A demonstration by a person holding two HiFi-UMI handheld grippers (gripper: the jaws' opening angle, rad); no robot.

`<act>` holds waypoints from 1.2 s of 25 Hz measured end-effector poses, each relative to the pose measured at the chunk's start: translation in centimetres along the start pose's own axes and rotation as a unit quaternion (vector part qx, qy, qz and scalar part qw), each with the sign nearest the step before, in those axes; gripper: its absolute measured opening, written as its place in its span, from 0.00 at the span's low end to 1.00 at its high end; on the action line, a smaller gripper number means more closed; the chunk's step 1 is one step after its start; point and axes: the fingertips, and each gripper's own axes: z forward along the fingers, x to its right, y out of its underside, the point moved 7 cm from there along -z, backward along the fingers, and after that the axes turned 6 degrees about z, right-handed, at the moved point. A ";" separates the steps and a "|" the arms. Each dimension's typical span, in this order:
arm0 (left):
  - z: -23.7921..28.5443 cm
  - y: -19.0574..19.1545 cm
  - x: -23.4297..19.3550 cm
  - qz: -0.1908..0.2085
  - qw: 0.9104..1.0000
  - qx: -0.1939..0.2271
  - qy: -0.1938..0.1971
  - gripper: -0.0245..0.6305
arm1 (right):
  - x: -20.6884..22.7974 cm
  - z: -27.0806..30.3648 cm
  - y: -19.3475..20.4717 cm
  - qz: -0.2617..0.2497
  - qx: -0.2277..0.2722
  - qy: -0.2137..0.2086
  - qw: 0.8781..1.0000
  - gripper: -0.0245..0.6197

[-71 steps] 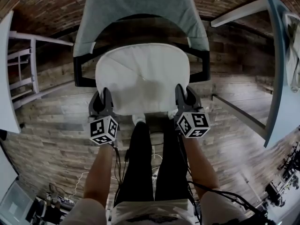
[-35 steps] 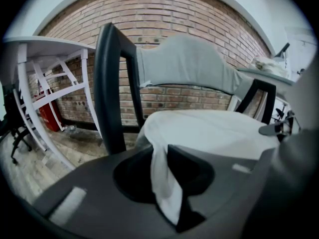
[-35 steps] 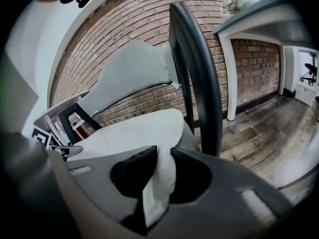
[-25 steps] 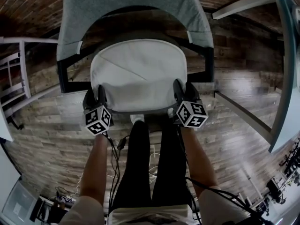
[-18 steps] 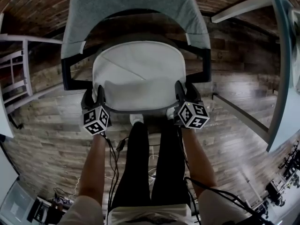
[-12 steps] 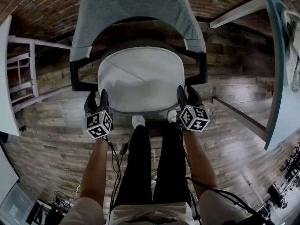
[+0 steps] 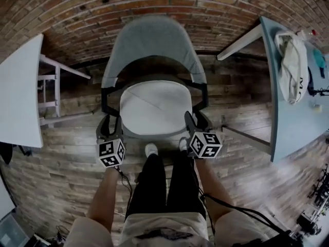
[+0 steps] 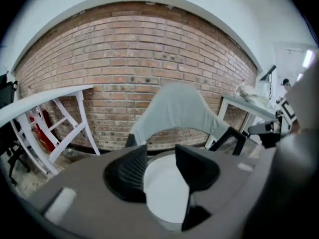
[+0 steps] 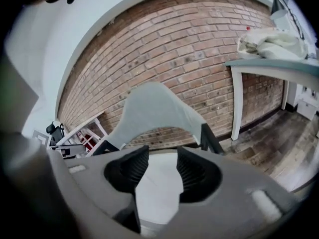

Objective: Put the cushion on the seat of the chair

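At your far left a white surface (image 7: 20,89) is cut off by the frame edge and plays no part here. Your left hand-held gripper (image 7: 110,122) sits just beside the front left corner of the cushion (image 7: 156,108). In the left gripper view its jaws (image 8: 160,158) are spread, with only the white of the cushion showing in the gap and nothing pinched. In the middle, the cushion lies flat on the seat (image 7: 154,78) of the chair (image 7: 152,45), inside the dark arm frame and below the grey backrest. By that the placing looks done, and what is left is at most a small nudge to centre it and backing both tools away. Your right hand-held gripper (image 7: 194,120) mirrors the left at the front right corner, and its jaws (image 9: 156,166) are also apart and hold nothing. From the head view you cannot tell for sure whether either jaw tip is touching the cushion's edge or is just clear of it. The seat itself is almost wholly covered, with only a dark rim showing behind the cushion, so you cannot judge whether the cushion sits snug against the back. The chair's legs are hidden, and the gripper bodies block the cushion's front edge in both gripper views. At the far right a pale cloth bundle (image 7: 293,60) lies on a grey surface (image 7: 288,122), and you cannot make out what it is.
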 end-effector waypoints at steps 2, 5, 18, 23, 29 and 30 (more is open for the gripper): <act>-2.4 -3.4 0.4 0.015 1.000 0.010 0.006 0.28 | -2.8 -2.1 -3.1 -0.024 0.008 -0.015 1.000 0.31; -5.6 -8.3 0.9 0.040 0.999 0.029 0.015 0.28 | -6.8 -5.0 -7.4 -0.055 0.022 -0.047 0.997 0.31; -18.4 -22.1 4.4 0.051 0.987 0.141 0.053 0.17 | -17.1 -19.1 -18.1 -0.092 0.144 -0.085 0.982 0.10; -20.7 -23.7 5.8 0.057 0.986 0.149 0.056 0.06 | -18.7 -21.6 -19.2 -0.094 0.164 -0.093 0.978 0.04; -22.3 -25.4 6.2 0.061 0.983 0.163 0.063 0.02 | -20.3 -22.8 -19.8 -0.103 0.161 -0.107 0.976 0.04; -22.4 -25.7 6.4 0.061 0.982 0.165 0.065 0.02 | -20.4 -23.0 -19.9 -0.105 0.162 -0.106 0.976 0.04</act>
